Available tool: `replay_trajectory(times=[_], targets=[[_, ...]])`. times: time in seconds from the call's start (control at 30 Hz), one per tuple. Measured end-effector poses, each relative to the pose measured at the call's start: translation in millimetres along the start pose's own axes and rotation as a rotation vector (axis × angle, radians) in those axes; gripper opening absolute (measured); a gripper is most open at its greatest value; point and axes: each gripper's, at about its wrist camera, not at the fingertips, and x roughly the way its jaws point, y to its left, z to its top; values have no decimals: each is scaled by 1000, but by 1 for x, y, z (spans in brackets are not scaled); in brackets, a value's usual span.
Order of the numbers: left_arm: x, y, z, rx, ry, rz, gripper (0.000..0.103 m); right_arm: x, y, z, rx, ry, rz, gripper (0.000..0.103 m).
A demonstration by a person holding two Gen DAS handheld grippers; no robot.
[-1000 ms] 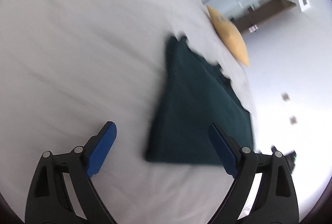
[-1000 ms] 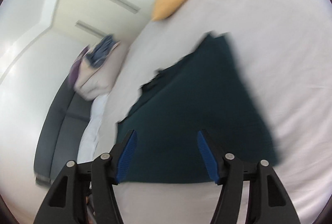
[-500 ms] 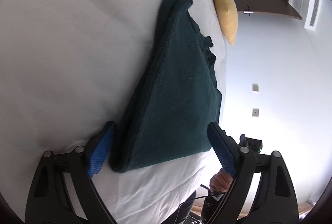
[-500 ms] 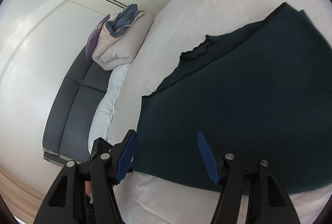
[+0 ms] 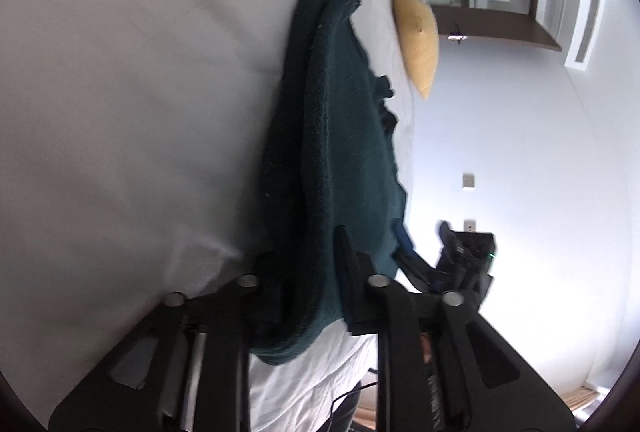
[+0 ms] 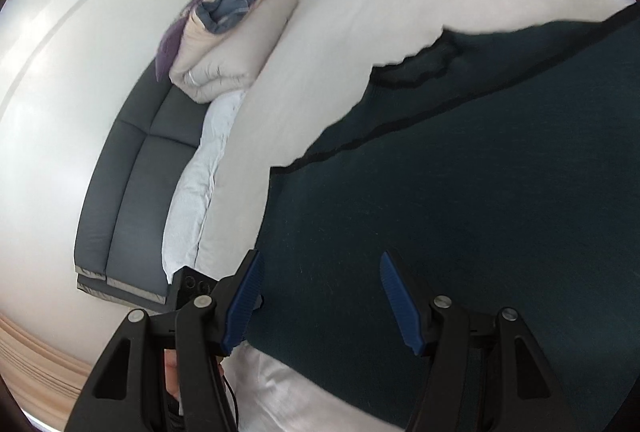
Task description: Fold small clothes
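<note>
On the white bed point(image 5: 120, 112), the left tool point(image 5: 308, 272) has just been closing and now clamps the dark green garment's point(image 5: 340, 152) near corner; the right tool point(image 6: 320, 296), released, hovers over the opposite corner and must grip before folding.

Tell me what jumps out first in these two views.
The dark green garment dominates both views, lying half-folded on the white bed. The left gripper has just been closing and now pinches the garment's near corner, while the right gripper hangs open over the near edge on its side. A yellow pillow sits at the bed's far end.
</note>
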Motion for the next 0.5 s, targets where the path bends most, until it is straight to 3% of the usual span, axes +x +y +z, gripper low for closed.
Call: replay_trajectory(times=[0.13, 0.3, 0.4, 0.5], targets=[[-4, -20, -4, 54, -54, 25, 10, 27, -19, 8, 70, 74, -72, 61], [0, -56, -9, 134, -91, 77, 8, 31, -22, 6, 34, 70, -62, 61], [17, -92, -17, 222, -97, 133, 8, 28, -24, 6, 25, 76, -31, 62], [49, -142, -33, 359, -90, 215, 8, 16, -30, 11, 75, 95, 48, 69]])
